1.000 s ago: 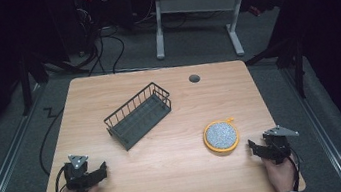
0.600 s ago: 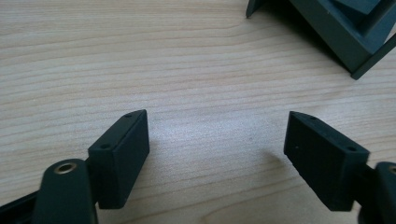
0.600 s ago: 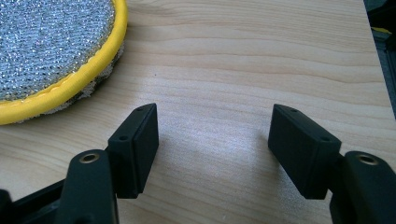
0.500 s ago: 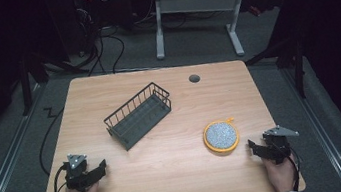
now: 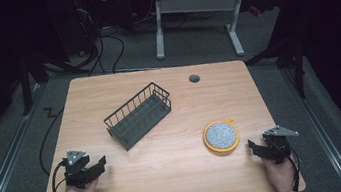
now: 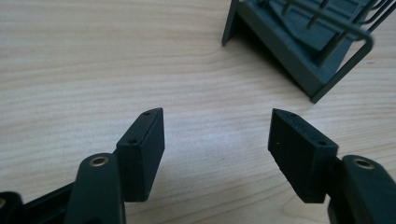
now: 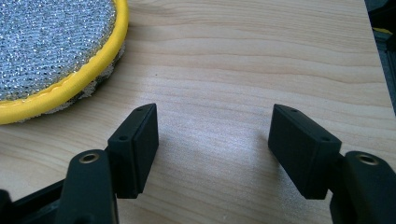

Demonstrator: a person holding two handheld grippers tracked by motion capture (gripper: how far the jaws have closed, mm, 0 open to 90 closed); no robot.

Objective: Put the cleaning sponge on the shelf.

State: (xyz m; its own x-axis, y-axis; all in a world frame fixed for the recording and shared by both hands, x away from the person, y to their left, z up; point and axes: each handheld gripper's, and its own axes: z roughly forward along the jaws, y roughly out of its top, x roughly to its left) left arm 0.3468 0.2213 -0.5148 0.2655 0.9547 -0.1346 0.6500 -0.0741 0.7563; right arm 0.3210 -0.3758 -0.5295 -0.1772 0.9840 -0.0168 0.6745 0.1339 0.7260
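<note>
Both grippers rest low at the near edge of the worktop (image 5: pixel 169 172), apparently a waiting pose with nothing taken up yet. The left gripper (image 5: pixel 98 165) sits near and left of the wire basket (image 5: pixel 138 114); its jaws have just been closing yet are spread apart with only bare wood between them. The right gripper (image 5: pixel 253 146) lies well right of the basket, jaws spread and empty, just beside the round yellow-rimmed scouring pad (image 5: pixel 221 136). The basket stands askew mid-worktop and looks empty, the pad lying outside it, to its right.
</note>
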